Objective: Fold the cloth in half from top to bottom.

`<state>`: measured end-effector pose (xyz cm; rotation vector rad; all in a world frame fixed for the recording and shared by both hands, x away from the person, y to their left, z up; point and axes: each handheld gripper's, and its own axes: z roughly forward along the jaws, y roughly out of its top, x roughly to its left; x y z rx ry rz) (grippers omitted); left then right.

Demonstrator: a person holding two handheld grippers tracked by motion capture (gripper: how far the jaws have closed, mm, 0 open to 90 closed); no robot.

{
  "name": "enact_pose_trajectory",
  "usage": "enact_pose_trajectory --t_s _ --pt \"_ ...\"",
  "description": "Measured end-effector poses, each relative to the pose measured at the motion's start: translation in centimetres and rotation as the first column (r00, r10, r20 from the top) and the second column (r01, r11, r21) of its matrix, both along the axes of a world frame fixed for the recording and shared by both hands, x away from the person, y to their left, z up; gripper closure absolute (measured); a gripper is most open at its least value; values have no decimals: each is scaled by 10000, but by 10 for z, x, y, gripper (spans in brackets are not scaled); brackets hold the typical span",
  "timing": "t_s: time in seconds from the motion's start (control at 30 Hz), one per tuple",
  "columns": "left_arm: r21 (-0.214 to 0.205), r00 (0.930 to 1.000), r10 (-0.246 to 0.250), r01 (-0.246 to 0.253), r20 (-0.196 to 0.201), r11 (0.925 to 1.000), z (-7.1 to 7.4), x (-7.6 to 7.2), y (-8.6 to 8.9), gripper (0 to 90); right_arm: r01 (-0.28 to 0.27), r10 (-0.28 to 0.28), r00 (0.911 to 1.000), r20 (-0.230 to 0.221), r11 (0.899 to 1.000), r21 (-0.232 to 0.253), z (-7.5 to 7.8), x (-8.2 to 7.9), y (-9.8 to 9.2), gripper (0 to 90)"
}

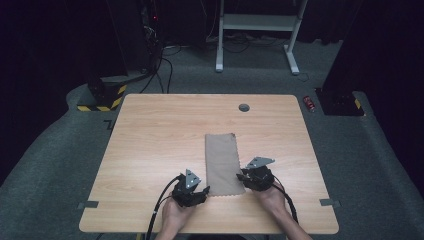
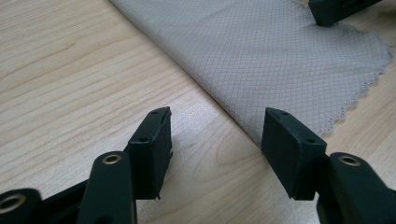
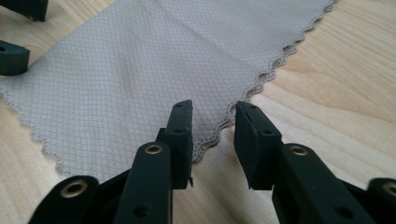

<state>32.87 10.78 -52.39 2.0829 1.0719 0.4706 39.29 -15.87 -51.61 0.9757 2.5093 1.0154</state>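
High view: the folded tan cloth [image 1: 223,164] lies flat on the table [image 1: 150,150], its scalloped near edge between my two grippers. My left gripper [image 1: 202,192] sits at the near left corner of the cloth; my right gripper [image 1: 241,176] sits against its right edge, near the near right corner. Whether either one touches the fabric I cannot tell from here.

Left gripper view: my left gripper [image 2: 215,133] has its jaws spread wide. Bare table lies between them. The folded edge of the cloth [image 2: 261,51] runs just ahead of the right-hand jaw, and the near corner ends beside that jaw's tip. Nothing is pinched. The tip of my other gripper shows at the far side of the cloth.

Right gripper view: my right gripper [image 3: 212,121] has its jaws parted by a narrow gap. The scalloped edge of the cloth [image 3: 140,65] passes into that gap, under the left-hand jaw. The pads do not press on it.
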Motion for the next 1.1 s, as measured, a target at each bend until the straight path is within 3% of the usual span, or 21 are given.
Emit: enact_pose_trajectory --t_s 0.43,0.53,0.6,0.67,0.73,0.9,1.1 --pt "267 9987 -508 507 21 9984 1 -16 26 450 -197 198 9995 250 9998 -60 -1 -26 9 675" --pt "240 9986 -510 513 -136 9984 2 -19 30 455 -236 239 9995 217 9996 -149 0 -27 9 673" --pt "-92 9987 -428 425 -272 9991 2 -17 33 463 -301 304 9994 154 9994 -174 1 -25 9 661" --pt "-537 9981 -303 273 -545 9982 2 -9 36 452 -257 257 9996 88 9997 -18 2 -21 8 659" --pt "-709 9975 -217 169 -668 9973 4 2 38 439 -122 119 9998 160 9997 189 4 -15 5 663" --pt "-791 9968 11 -75 -805 9968 11 30 33 420 249 -259 9995 185 9985 488 10 4 2 686" --pt "-871 9968 375 -436 -701 9952 22 69 22 414 725 -723 9974 -43 9951 680 14 28 1 699"
